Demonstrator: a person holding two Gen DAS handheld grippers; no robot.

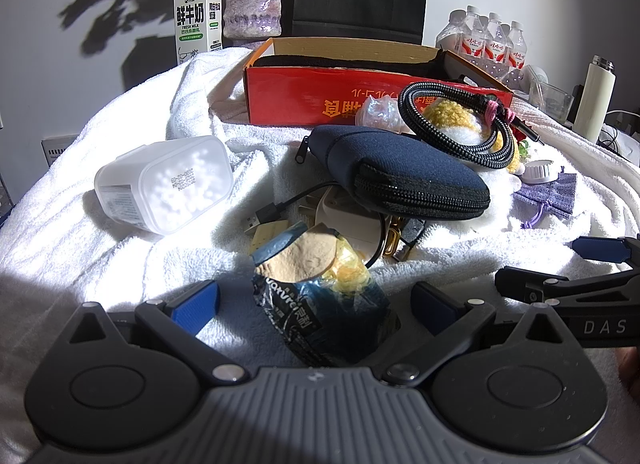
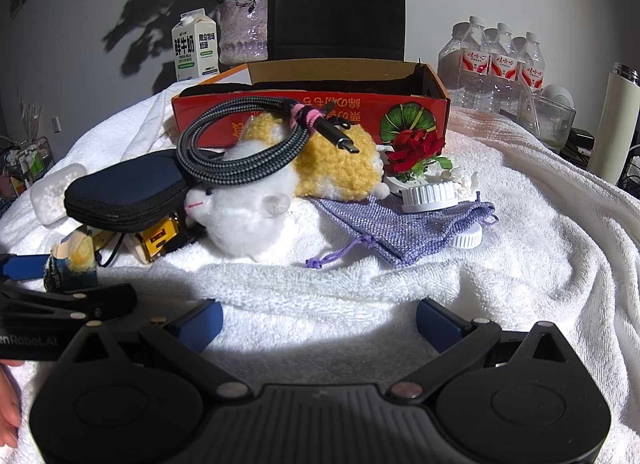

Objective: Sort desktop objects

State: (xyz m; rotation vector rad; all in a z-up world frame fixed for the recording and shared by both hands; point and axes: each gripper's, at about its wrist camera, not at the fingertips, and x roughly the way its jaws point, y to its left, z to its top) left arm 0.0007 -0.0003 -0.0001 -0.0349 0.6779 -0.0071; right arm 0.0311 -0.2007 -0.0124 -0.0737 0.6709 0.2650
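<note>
Between the spread fingers of the left gripper, near side of the red box, lies a crinkled snack packet: light, soft and slippery film, likely best pinched across its bunched middle. The right gripper hangs wide and empty over the white towel, well short of that box.

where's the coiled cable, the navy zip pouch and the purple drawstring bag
coiled cable (image 2: 224, 168), right wrist view, on the front of the braided loop
navy zip pouch (image 1: 384, 160), left wrist view, on its fabric top
purple drawstring bag (image 2: 396, 230), right wrist view, on the middle of the cloth
</note>
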